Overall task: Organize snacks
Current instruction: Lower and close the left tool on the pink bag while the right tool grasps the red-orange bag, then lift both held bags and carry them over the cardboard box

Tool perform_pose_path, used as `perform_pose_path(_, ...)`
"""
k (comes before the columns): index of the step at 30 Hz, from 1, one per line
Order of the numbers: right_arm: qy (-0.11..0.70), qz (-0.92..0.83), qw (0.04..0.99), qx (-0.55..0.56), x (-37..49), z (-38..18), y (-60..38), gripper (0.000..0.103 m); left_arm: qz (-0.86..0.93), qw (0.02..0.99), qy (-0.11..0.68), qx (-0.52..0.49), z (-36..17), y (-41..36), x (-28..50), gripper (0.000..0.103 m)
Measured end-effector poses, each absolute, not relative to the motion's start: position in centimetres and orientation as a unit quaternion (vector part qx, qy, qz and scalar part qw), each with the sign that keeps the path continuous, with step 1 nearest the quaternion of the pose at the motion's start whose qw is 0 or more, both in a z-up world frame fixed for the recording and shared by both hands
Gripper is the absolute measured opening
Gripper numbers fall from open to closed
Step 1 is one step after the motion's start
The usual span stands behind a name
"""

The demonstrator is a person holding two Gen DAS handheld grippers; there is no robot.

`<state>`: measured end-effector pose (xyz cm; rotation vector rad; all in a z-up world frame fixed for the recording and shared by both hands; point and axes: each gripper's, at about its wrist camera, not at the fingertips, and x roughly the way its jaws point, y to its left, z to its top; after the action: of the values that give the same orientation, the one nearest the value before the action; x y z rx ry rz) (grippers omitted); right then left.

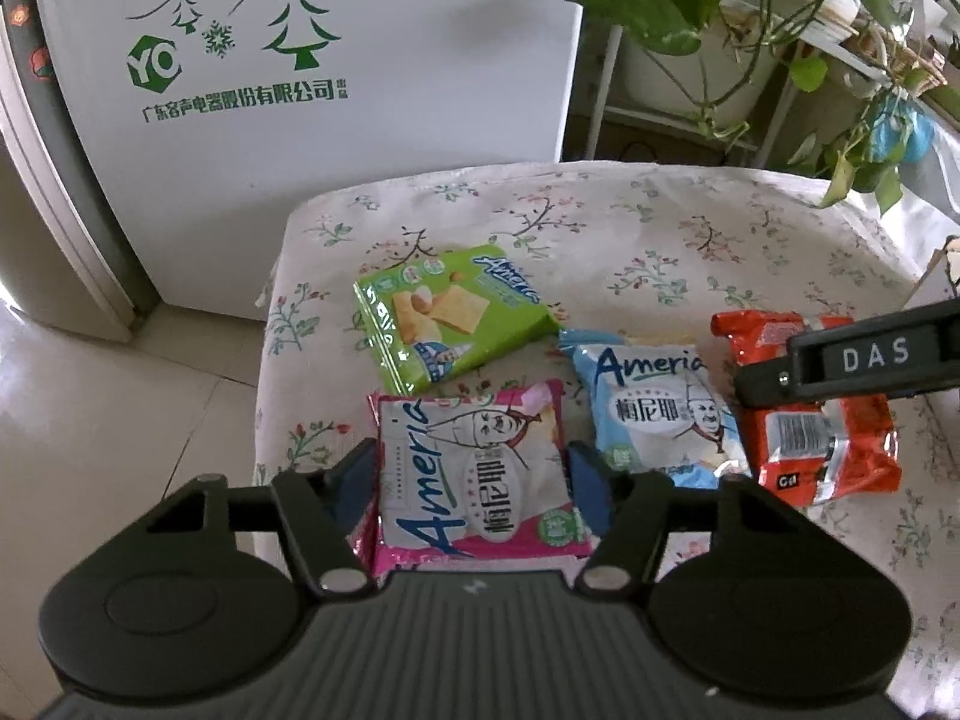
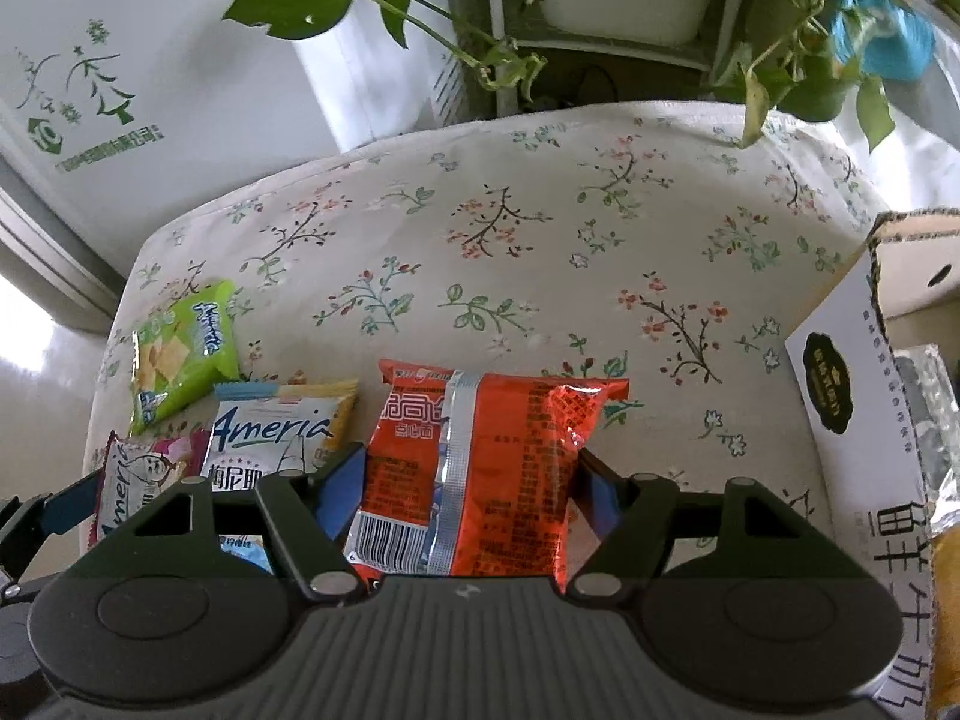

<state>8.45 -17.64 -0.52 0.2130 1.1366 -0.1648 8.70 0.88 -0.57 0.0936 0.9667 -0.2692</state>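
Note:
Several snack packets lie on a floral tablecloth (image 1: 660,228). In the left wrist view, my left gripper (image 1: 471,474) is shut on the pink packet (image 1: 474,480), with a blue pad on each side of it. Beyond lie a green packet (image 1: 450,312), a light blue packet (image 1: 654,414) and a red-orange packet (image 1: 816,438). In the right wrist view, my right gripper (image 2: 477,480) is shut on the red-orange packet (image 2: 480,468). To its left lie the light blue packet (image 2: 270,438), the green packet (image 2: 180,354) and the pink packet (image 2: 144,480).
A white fridge (image 1: 336,60) with green tree prints stands behind the table's left. Potted trailing plants (image 1: 690,0) on a white rack stand behind. A white cardboard box (image 2: 870,420) holding other packets stands at the table's right edge. Tiled floor (image 1: 90,420) lies left.

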Motion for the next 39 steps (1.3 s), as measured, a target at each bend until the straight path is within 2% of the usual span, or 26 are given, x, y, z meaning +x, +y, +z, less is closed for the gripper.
perform_pose_path(25,0.490,-0.039,0.868,0.073,3.1,5.6,-16.8,0.078,-0.111,0.891,0.440,0.014,3.6,0.8,5.8,0.065)
perform_pose_path(39,0.489,-0.034,0.868,0.076,2.0,6.0,-18.1,0.078,-0.102,0.892,0.440,0.008,4.2,0.9,4.6,0.065)
